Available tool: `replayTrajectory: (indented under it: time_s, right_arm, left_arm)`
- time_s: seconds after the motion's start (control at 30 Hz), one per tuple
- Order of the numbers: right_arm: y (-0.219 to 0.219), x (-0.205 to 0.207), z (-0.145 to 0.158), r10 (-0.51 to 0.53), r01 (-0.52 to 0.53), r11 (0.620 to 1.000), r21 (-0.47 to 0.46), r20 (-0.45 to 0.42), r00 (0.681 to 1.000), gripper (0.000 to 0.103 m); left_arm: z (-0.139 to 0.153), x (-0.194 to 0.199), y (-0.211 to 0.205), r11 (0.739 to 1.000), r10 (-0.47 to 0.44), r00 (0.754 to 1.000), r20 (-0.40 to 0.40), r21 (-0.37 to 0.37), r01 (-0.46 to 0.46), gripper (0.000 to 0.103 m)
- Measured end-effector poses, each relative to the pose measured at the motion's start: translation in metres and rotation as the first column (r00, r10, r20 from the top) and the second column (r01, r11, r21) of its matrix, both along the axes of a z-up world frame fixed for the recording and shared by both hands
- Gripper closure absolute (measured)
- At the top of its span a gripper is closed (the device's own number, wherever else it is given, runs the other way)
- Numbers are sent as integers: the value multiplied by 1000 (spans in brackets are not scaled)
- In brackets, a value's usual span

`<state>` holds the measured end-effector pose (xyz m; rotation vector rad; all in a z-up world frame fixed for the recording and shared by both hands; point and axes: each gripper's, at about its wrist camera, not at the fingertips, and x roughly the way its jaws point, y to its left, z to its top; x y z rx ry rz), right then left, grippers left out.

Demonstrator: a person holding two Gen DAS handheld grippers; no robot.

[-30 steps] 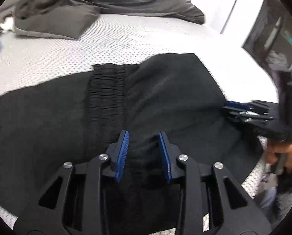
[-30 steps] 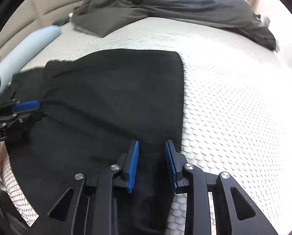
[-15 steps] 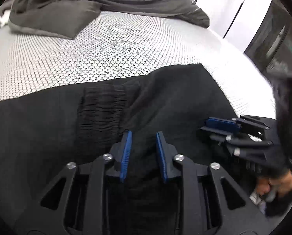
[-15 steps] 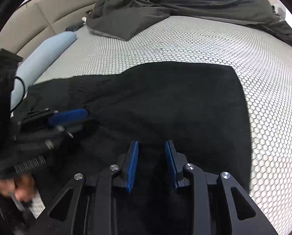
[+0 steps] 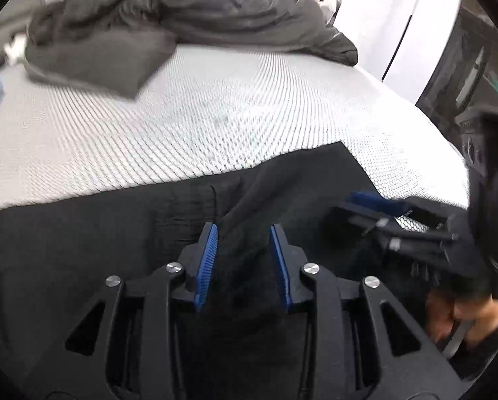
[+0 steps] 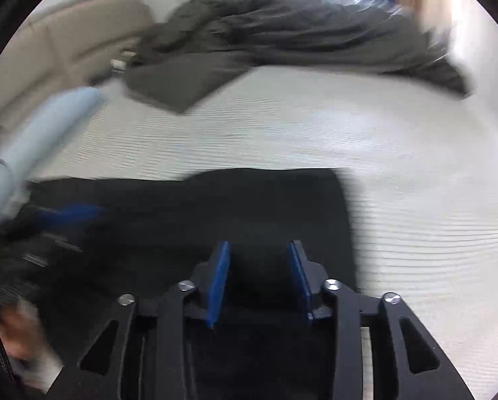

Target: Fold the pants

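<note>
The black pants point(image 5: 82, 250) lie folded on the white mesh mattress, near its front edge; they also show in the right wrist view point(image 6: 198, 213). My left gripper point(image 5: 243, 233) is over the ribbed waistband area point(image 5: 182, 210), jaws apart with black cloth between the blue pads. My right gripper point(image 6: 259, 250) is over the pants' right part, jaws apart with cloth between them. Whether either grips the cloth is unclear. The right gripper also shows in the left wrist view point(image 5: 382, 210).
A dark grey duvet point(image 5: 198, 16) and a grey pillow point(image 5: 98, 56) lie at the far side of the mattress point(image 5: 215, 116). A light blue bolster point(image 6: 38, 140) lies at the left. A dark cabinet point(image 5: 465, 66) stands to the right.
Both grippers have pulled back toward the near edge with the pants, so more bare mattress shows beyond the cloth. The right wrist view is now motion-blurred.
</note>
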<state>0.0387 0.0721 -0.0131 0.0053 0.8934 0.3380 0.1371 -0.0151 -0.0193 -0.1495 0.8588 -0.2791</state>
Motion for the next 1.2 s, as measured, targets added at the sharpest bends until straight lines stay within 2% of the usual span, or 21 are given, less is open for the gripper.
replayTrajectory:
  time_s: [0.07, 0.17, 0.23, 0.3, 0.33, 0.4, 0.5, 0.57, 0.6, 0.67, 0.7, 0.73, 0.77, 0.8, 0.83, 0.9, 1.03, 1.07, 1.1, 1.13, 1.2]
  right_arm:
    - [23, 13, -13, 48, -45, 997, 56, -54, 997, 64]
    - [42, 23, -34, 48, -52, 996, -66, -71, 996, 65]
    - [28, 26, -30, 3, -10, 995, -102, -70, 998, 65]
    - [14, 19, -28, -101, 94, 966, -242, -16, 995, 65]
    - [6, 18, -29, -141, 134, 953, -273, -5, 990, 65]
    - [-5, 13, -27, -172, 168, 952, -256, 5, 985, 65]
    - [-5, -13, -13, -150, 158, 960, -229, 53, 987, 65]
    - [5, -32, -6, -66, 73, 987, -141, 54, 996, 63]
    - [10, -41, -5, -26, 31, 993, -113, 44, 999, 62]
    - [30, -58, -9, 74, -74, 996, -58, 2, 997, 60]
    - [41, -62, -13, 110, -111, 993, -36, -23, 994, 60]
    - [51, -69, -23, 137, -138, 990, -34, -45, 990, 60]
    - [61, -68, -30, 157, -161, 985, -65, -65, 986, 60]
    - [69, -70, -38, 164, -171, 975, -142, -62, 984, 61]
    - [71, -71, -42, 168, -174, 967, -188, -45, 985, 61]
    - [59, -70, -42, 148, -151, 966, -208, -29, 989, 60]
    - [5, -79, -37, 26, -28, 972, -235, -15, 1000, 59]
    - [-13, -81, -37, -8, 2, 975, -223, -25, 1000, 50]
    - [-27, -84, -37, -30, 23, 982, -186, -35, 999, 45]
    - [-37, -95, -34, -41, 34, 992, -125, -52, 998, 45]
    - [-59, -98, -35, -47, 52, 998, 45, -113, 993, 45]
  left_arm:
    - [-18, 12, 6, 999, 45, 998, -48, -8, -46, 76]
    - [-17, 12, 20, 995, 77, 995, -56, -65, -81, 79]
    - [-17, 5, 25, 995, 78, 996, -42, -57, -81, 80]
    - [-18, 0, 23, 996, 83, 996, -28, -21, -83, 80]
    - [-17, -5, 22, 995, 95, 995, -17, 28, -95, 80]
    - [-14, -6, 24, 986, 129, 992, 5, 109, -129, 76]
    - [0, -33, 36, 985, 144, 989, 15, 94, -145, 76]
    - [13, -62, 34, 991, 110, 992, 68, 66, -114, 75]
    - [15, -78, 29, 995, 83, 993, 81, 49, -87, 70]
    - [9, -92, 12, 1000, 2, 999, 48, 23, -3, 66]
    - [2, -95, 1, 999, -35, 999, 20, 32, 34, 66]
    - [-2, -96, -5, 998, -47, 999, 10, 50, 47, 66]
    - [-9, -99, -13, 994, -53, 999, 9, 99, 52, 66]
    - [-14, -101, -15, 990, -56, 998, 15, 133, 54, 65]
    - [-17, -104, -16, 986, -67, 997, 27, 154, 62, 65]
    - [-18, -110, -9, 985, -83, 996, 32, 153, 77, 65]
    - [-23, -134, 6, 984, -93, 994, 57, 159, 83, 65]
    - [-24, -141, 8, 983, -86, 994, 74, 169, 72, 65]
    - [-24, -144, 9, 982, -77, 993, 84, 176, 62, 65]
    - [-24, -148, 9, 981, -64, 994, 91, 190, 46, 64]
    - [-21, -153, 9, 981, -64, 994, 92, 191, 46, 59]
